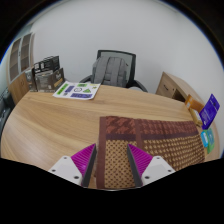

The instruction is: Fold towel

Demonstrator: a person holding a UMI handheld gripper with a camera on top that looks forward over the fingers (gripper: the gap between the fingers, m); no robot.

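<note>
Handling: brown woven checked cloth towel (150, 148) looks soft, light, limp on desk (60, 125).
Hold: near left corner.
Claw (112, 163): open, straddling that edge.

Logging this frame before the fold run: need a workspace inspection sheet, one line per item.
Surface: wooden table, bare in the middle.
Job's things: brown patterned towel lying flat, reaching between the fingers.
Clutter: pamphlet and dark box at far edge; blue item beside the towel.
Grippers: gripper open, fingers over the towel's near edge.
Cables: nothing seen.
Surroundings: grey office chair behind the table, white wall.
</note>
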